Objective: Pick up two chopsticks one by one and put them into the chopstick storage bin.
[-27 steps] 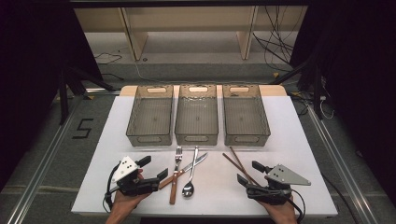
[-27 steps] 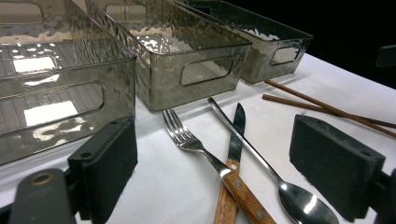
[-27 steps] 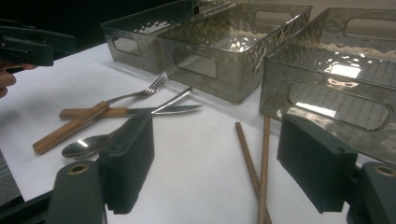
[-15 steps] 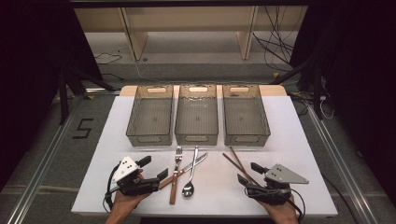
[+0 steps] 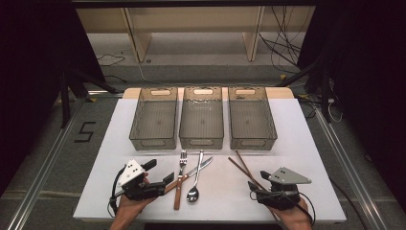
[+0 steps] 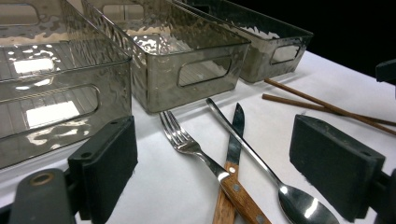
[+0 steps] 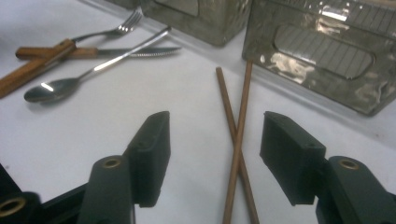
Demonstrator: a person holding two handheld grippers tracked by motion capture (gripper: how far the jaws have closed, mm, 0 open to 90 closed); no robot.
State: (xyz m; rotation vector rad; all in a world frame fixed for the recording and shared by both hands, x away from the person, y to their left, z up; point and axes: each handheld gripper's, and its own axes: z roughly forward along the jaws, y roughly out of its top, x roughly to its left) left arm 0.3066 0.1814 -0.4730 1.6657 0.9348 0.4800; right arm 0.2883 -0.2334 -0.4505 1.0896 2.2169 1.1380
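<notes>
Nothing has shifted since the earlier pictures. Left gripper (image 5: pixel 162 182) stands open, empty, by the wooden-handled steel fork (image 5: pixel 180 175); right gripper (image 5: pixel 255 189) open, straddling brown wooden chopsticks (image 5: pixel 242 166) near the table's front edge. Sorting not begun.

Table (image 5: pixel 306 143): 3 bins (image 5: pixel 201 117), cutlery (image 5: pixel 189 172), chopsticks (image 5: pixel 242 167).

My left gripper (image 6: pixel 219 172) has matt black jaws with slightly rough pad faces, and my right gripper (image 7: pixel 215 154) looks the same. The fork (image 6: pixel 187 142) and spoon (image 6: pixel 280 186) are glossy polished metal; the fork and knife (image 6: pixel 233 154) carry warm wooden handles with metal rivets. The crossed chopsticks (image 7: pixel 236 126) are smooth brown wood. Three far bins (image 5: pixel 201 117) are smoky translucent plastic with a rippled, shiny surface. The table (image 5: pixel 306 158) top is matt white.
</notes>
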